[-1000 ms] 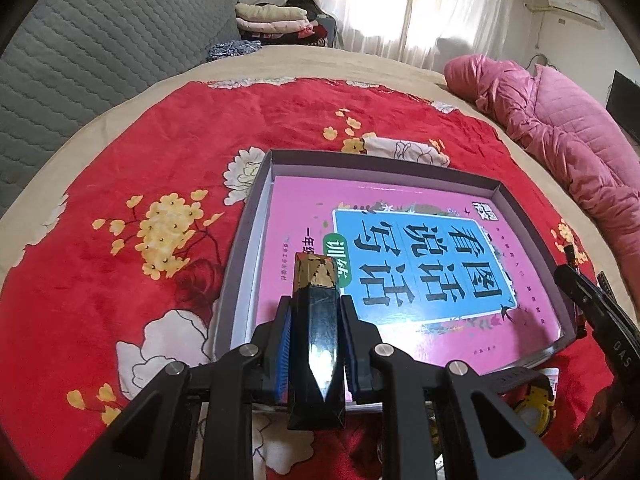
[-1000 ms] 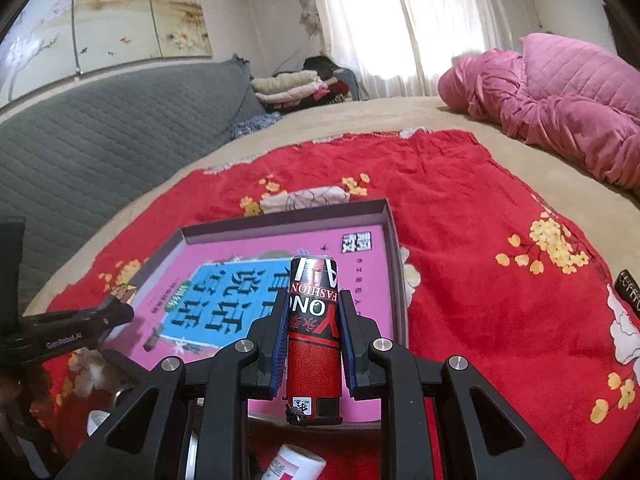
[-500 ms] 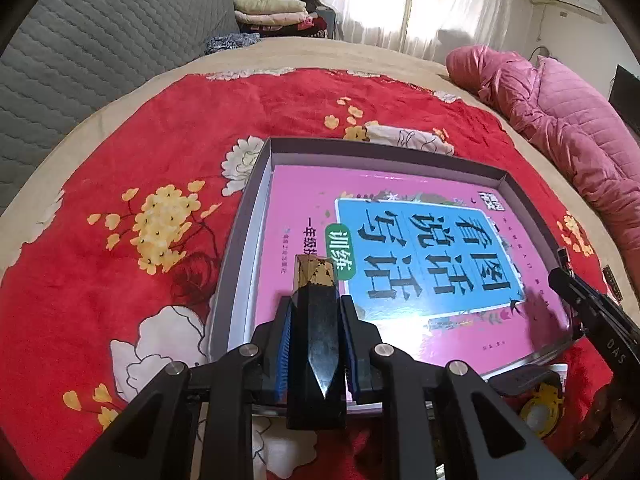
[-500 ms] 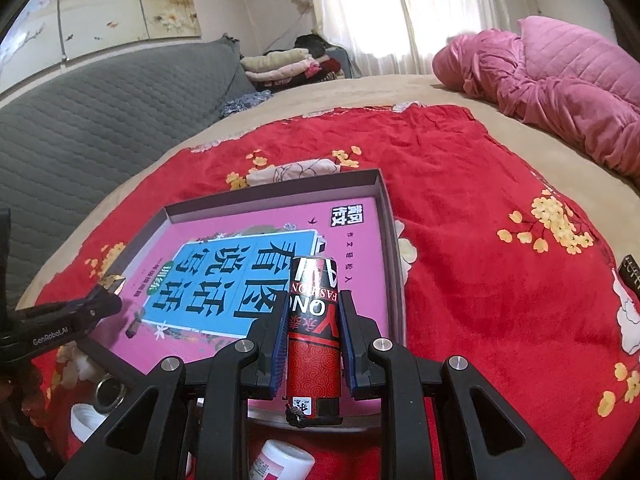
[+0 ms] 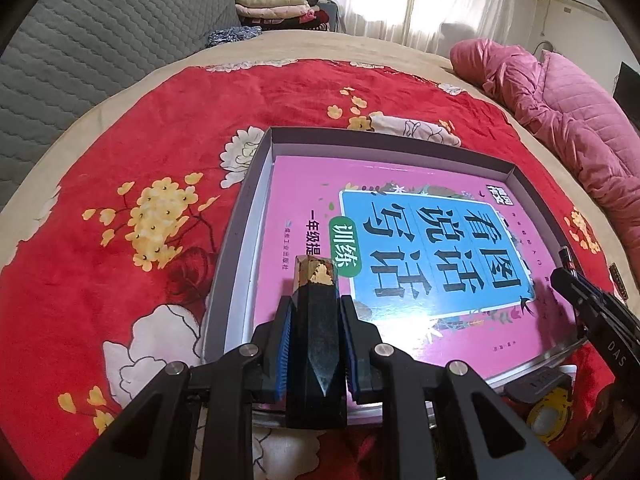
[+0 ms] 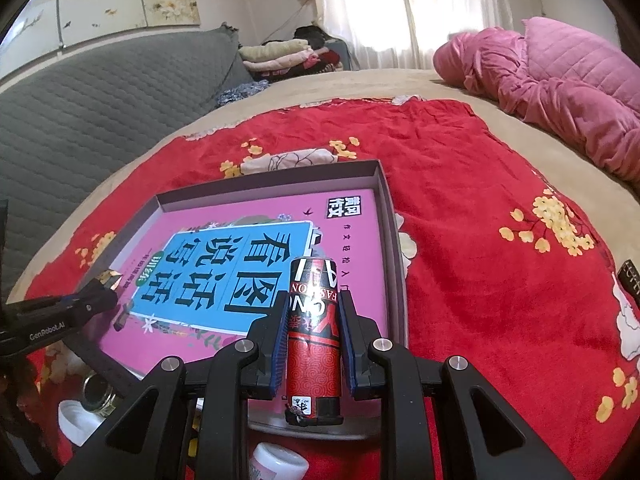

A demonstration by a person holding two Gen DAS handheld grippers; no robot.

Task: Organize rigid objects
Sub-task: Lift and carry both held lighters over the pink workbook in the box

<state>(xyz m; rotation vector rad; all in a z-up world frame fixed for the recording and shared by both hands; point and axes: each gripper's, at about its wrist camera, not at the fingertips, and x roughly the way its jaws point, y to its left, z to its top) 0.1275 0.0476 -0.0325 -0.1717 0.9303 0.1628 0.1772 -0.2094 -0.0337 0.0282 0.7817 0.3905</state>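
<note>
left wrist view: left gripper (image 5: 316,344), lower centre, was clamped on a dark faceted bar (image 5: 316,332) w/ gold tip, above the tray (image 5: 240,248) near edge; pink book (image 5: 400,248) already lay inside.
right wrist view: right gripper (image 6: 313,344) was clamped on a red can (image 6: 314,332), lower centre. neither item placed yet; small jars (image 6: 276,462) at bottom left appeared left outside the tray.

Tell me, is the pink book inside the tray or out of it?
Inside: the pink book lies flat within the tray, whose walls surround it.
</note>
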